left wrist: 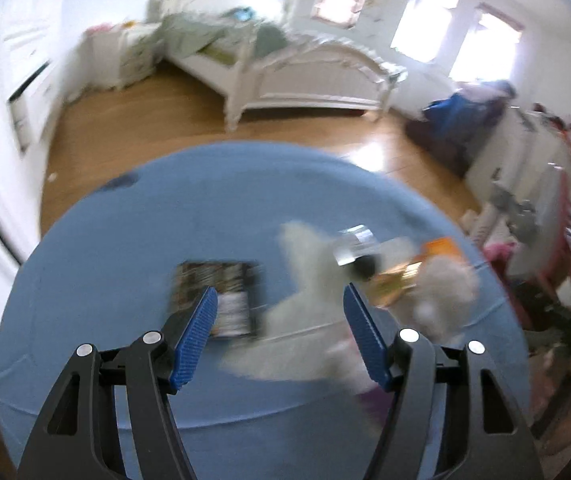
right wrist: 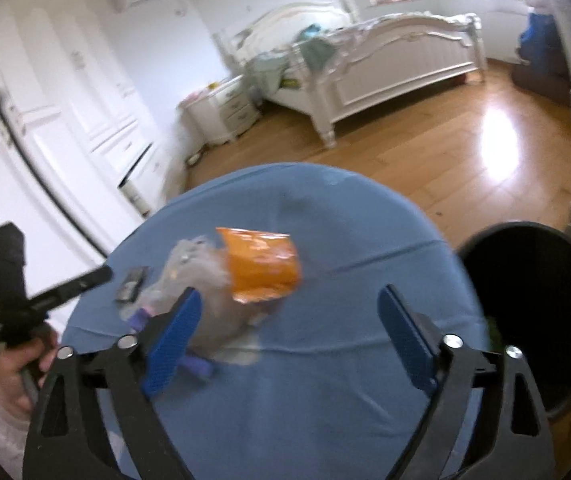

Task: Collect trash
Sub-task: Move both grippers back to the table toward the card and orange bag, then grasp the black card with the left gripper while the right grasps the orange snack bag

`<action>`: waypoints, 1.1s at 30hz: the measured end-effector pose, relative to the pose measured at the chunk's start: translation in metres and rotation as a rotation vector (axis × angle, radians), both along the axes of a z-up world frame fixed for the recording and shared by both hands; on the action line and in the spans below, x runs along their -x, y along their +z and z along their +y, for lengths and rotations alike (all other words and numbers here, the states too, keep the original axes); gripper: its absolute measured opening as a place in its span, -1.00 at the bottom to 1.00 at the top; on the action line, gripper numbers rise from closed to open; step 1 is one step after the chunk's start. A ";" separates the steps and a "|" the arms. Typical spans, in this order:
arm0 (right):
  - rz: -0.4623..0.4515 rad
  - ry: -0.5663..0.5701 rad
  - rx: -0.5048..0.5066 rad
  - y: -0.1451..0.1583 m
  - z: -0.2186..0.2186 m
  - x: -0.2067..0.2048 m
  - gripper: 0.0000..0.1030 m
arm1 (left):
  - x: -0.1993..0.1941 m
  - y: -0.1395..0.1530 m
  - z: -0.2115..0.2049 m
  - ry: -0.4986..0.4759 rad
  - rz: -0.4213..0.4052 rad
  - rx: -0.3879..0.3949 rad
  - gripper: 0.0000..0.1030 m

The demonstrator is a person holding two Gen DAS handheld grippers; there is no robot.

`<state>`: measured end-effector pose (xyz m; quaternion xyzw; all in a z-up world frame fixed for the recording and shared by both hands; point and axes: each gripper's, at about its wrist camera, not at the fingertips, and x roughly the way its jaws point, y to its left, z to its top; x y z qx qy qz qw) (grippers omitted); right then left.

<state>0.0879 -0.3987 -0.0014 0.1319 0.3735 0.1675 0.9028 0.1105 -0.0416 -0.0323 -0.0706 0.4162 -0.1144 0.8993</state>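
The orange wrapper (right wrist: 263, 266) and crumpled tissue (left wrist: 309, 304) lie uncollected on the blue counter (right wrist: 325, 380). Beside it stands the black bin (right wrist: 533, 312). Left tool (left wrist: 281, 338) and right tool (right wrist: 289, 338) are both apart, empty.

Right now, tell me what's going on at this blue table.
A person holds a gripper in each hand over the round blue table, collecting trash. Both the left gripper and right gripper are open and empty. An orange wrapper, crumpled white paper and a dark patterned packet lie on the table. A black bin stands beside it on the right.
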 end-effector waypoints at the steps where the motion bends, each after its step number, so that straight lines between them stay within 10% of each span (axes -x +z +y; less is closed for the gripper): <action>1: 0.008 0.010 0.002 0.000 0.005 -0.008 0.74 | -0.003 -0.006 0.005 0.008 0.022 -0.004 0.28; 10: 0.186 0.060 0.075 -0.012 0.037 -0.086 0.68 | -0.019 -0.025 0.004 -0.018 0.017 -0.056 0.54; 13: 0.232 0.078 0.080 -0.024 0.042 -0.095 0.08 | -0.018 -0.026 0.016 -0.011 0.001 -0.017 0.53; 20: 0.145 0.058 -0.041 -0.021 0.020 -0.074 -0.17 | -0.025 -0.026 0.030 -0.023 -0.005 0.019 0.41; 24: 0.045 0.031 -0.099 -0.002 0.009 -0.050 -0.17 | -0.018 -0.025 0.032 -0.016 0.003 0.014 0.73; 31: -0.041 0.002 -0.160 0.023 -0.007 -0.014 -0.17 | -0.018 -0.030 0.014 -0.018 0.021 -0.140 0.89; 33: -0.048 0.002 -0.174 0.026 -0.012 -0.005 -0.17 | -0.022 -0.031 0.007 -0.023 0.022 -0.203 0.60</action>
